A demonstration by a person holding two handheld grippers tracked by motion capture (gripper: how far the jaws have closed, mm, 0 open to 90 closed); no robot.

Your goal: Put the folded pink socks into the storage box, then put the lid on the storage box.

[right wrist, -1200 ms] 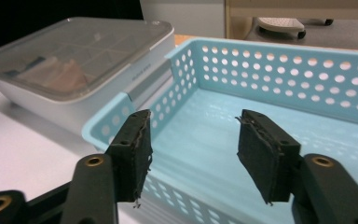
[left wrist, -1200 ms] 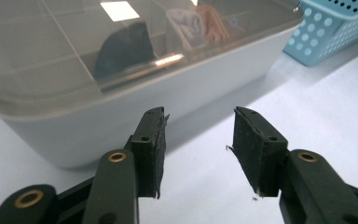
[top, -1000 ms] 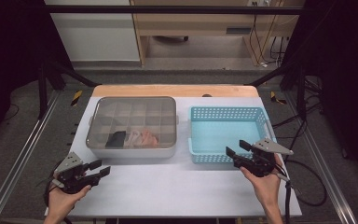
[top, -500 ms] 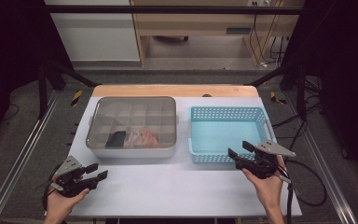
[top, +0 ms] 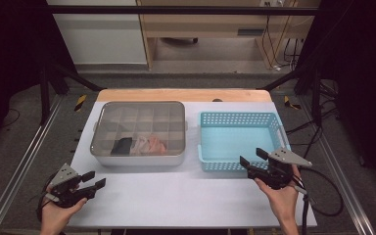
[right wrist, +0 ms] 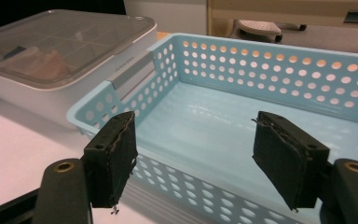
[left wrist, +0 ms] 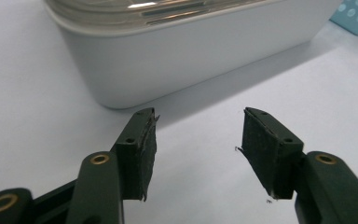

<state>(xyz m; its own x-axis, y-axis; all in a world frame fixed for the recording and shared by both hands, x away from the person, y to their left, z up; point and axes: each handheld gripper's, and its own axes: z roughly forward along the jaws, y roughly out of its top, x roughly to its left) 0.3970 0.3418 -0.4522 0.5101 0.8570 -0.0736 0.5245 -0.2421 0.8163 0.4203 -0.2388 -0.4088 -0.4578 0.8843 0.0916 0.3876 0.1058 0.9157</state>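
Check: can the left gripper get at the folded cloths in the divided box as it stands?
Probably not yet. The left gripper is open and empty near the box, but the clear lid still covers the cloths.

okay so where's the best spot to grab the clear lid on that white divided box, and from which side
Probably by the short ends of the clear plastic lid on the white rectangular compartment box: small tabs seem to stick out there, so the two grippers could come in from the left and right ends. The lid lies flat and closed, its front edge flush with the wall, giving little to pinch.
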